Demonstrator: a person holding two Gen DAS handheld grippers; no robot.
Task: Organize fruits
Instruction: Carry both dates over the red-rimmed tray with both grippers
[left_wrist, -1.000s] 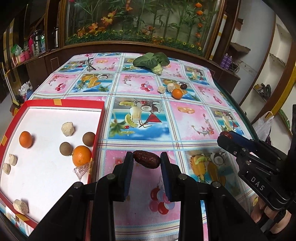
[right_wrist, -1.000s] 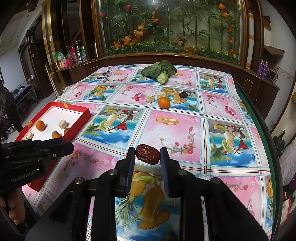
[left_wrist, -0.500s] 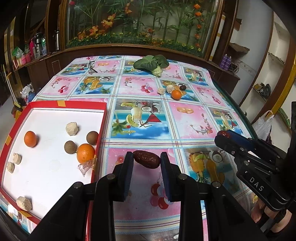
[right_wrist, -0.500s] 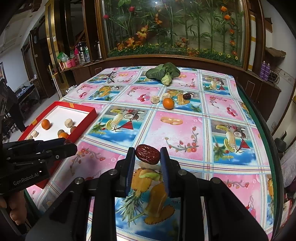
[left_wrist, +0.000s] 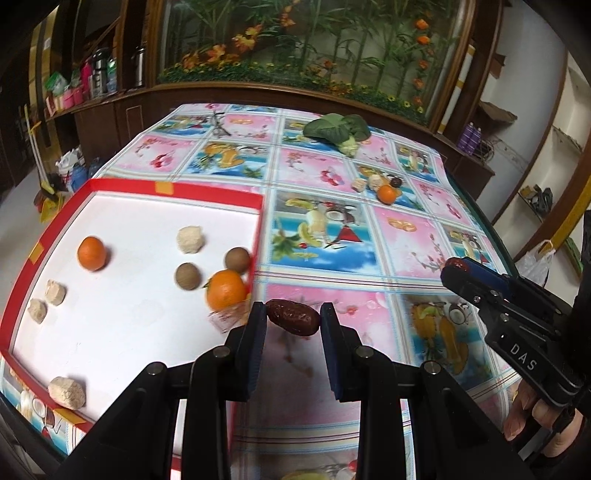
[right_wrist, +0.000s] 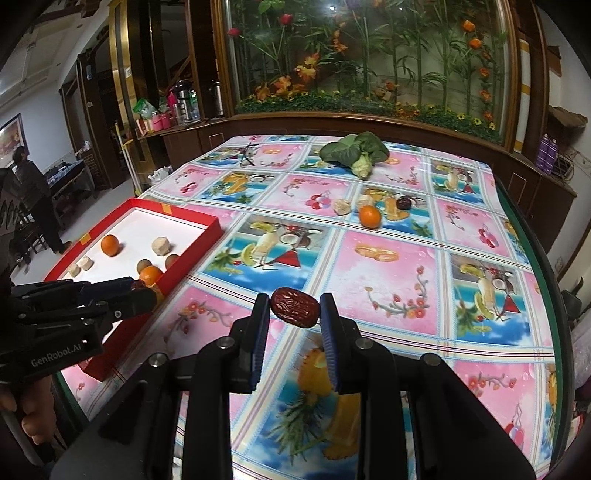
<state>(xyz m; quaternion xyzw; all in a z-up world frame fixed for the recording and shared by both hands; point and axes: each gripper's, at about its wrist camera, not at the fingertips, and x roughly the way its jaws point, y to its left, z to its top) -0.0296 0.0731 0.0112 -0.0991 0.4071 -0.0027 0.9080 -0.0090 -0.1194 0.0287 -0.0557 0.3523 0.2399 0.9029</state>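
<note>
While we hold one red date in each gripper, the big change is on the left side. Our left gripper (left_wrist: 293, 321) is squeezing a dark red date (left_wrist: 293, 322) between its blue pads, low in the middle of the left wrist picture. A moment ago that date hung over the pink cloth, with the red tray further off to the left. Now the tray's red edge (left_wrist: 257, 236) sits just beside the left finger, and the big orange (left_wrist: 226, 290) inside the tray is right next to it. So we have slid toward the tray, and we think the date is nearly ready to go in.

Our right gripper (right_wrist: 294, 312) is also closed on its own date (right_wrist: 294, 307), low in the middle of the right wrist picture. It has hardly moved and hangs over the flowery tablecloth (right_wrist: 388, 266), well apart from the tray.

In the tray lie two oranges, two brown balls and some pale lumps. More fruit waits in the upper right of the left picture: a small orange (left_wrist: 386, 194) with a few bits beside it
</note>
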